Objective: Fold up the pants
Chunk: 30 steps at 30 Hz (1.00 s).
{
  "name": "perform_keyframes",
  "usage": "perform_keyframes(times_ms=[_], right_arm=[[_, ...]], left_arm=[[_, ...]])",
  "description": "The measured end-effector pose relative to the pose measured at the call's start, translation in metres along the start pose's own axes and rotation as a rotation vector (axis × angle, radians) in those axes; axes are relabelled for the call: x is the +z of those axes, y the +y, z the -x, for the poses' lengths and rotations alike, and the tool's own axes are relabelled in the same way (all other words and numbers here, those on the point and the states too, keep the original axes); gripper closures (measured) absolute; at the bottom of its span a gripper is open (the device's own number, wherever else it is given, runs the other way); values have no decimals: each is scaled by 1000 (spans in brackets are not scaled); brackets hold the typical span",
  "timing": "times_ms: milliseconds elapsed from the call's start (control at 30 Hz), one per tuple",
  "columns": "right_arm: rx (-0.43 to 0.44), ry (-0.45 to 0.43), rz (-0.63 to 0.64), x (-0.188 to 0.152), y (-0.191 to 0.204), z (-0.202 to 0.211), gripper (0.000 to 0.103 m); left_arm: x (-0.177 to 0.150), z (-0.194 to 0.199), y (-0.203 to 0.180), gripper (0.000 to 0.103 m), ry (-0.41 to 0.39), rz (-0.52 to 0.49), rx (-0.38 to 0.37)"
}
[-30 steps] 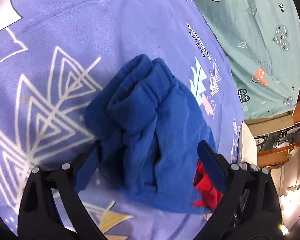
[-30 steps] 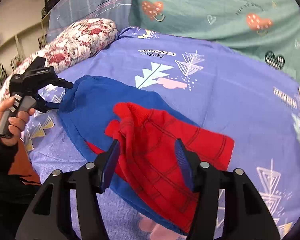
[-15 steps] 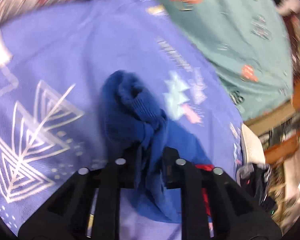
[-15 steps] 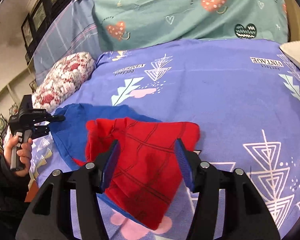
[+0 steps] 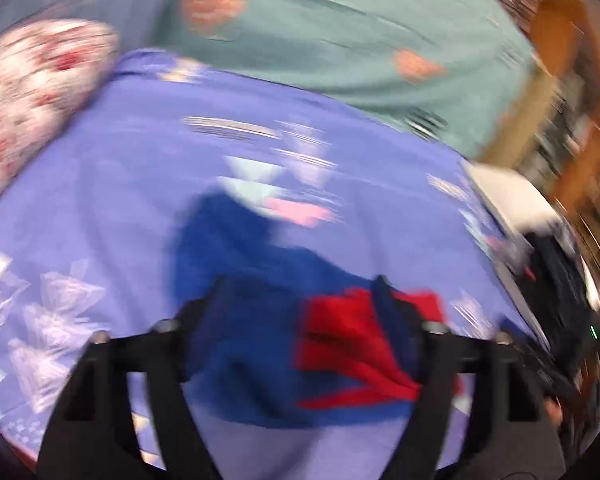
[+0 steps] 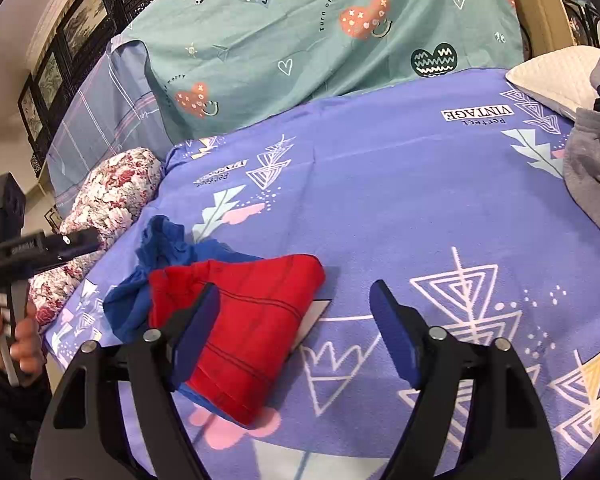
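The blue and red pants [image 6: 236, 312] lie bunched and folded on the purple bedsheet [image 6: 400, 200], red part on top, blue part crumpled toward the left. My right gripper [image 6: 296, 328] is open and empty, low over the sheet, its left finger over the red cloth. The left wrist view is blurred by motion: my left gripper [image 5: 300, 320] is open above the pants [image 5: 260, 344], holding nothing. In the right wrist view the left gripper [image 6: 40, 248] is at the far left, lifted clear of the blue cloth.
A floral pillow [image 6: 108, 208] lies at the bed's left edge. A teal quilt [image 6: 320, 40] covers the head of the bed. A white pillow [image 6: 556, 76] and grey clothing [image 6: 592, 176] sit at the right.
My left gripper was shut on the blue cloth half a second ago; it has let go, opened and pulled back. My right gripper has swung right off the red cloth. The pants settled.
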State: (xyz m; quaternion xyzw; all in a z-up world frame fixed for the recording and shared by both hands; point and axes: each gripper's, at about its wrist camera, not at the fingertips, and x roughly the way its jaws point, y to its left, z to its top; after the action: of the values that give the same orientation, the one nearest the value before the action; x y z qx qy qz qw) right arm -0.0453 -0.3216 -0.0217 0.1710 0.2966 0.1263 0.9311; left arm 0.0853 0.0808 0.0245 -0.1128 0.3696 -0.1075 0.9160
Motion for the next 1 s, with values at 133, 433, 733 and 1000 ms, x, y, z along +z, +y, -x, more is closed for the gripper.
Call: perform_keyframes(times_ms=[133, 433, 733, 1000], right_arm=[[59, 69, -22, 12, 8, -21, 24], [162, 288, 394, 58, 171, -133, 5], [141, 478, 611, 53, 231, -259, 5], [129, 587, 637, 59, 262, -269, 76]], left_arm=[[3, -8, 42, 24, 55, 55, 97], [-20, -23, 87, 23, 98, 167, 84], [-45, -5, 148, 21, 91, 290, 6], [-53, -15, 170, 20, 109, 352, -49]])
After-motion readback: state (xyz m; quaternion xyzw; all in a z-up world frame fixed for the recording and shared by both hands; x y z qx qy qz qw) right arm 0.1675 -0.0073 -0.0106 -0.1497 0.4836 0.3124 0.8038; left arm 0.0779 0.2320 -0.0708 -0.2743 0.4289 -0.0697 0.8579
